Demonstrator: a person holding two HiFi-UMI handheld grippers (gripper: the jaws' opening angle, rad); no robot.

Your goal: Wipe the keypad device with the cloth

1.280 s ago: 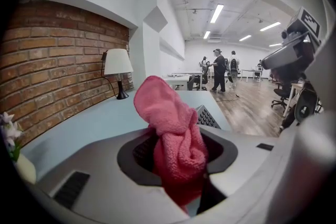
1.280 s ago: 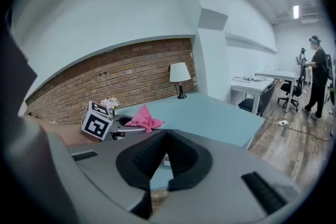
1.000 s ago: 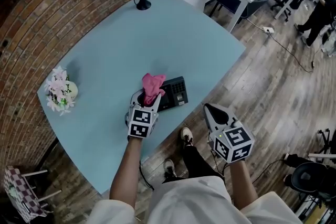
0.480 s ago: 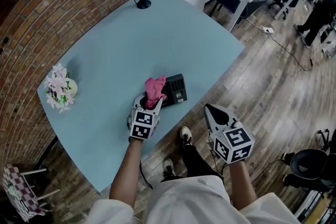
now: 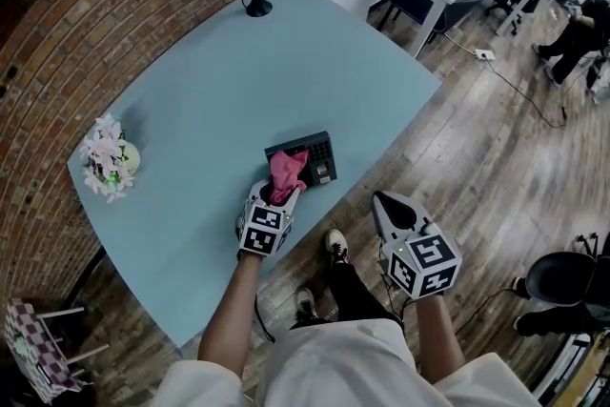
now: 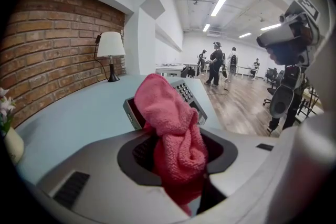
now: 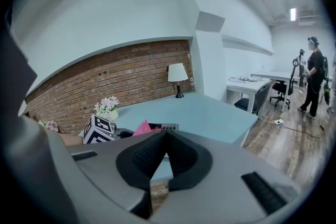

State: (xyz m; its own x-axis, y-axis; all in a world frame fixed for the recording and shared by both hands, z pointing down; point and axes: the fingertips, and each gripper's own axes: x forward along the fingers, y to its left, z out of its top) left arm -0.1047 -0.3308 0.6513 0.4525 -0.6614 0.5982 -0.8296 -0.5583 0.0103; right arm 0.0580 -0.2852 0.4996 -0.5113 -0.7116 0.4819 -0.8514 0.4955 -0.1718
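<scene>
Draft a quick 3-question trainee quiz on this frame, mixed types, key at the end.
1. True or false: the right gripper is shut with nothing between its jaws.
2. What holds the pink cloth? A) the left gripper B) the right gripper C) nothing, it lies loose on the floor
3. Fill in: in the head view the pink cloth overlaps the ______ on the blue table.
Key: 1 true; 2 A; 3 keypad device.
</scene>
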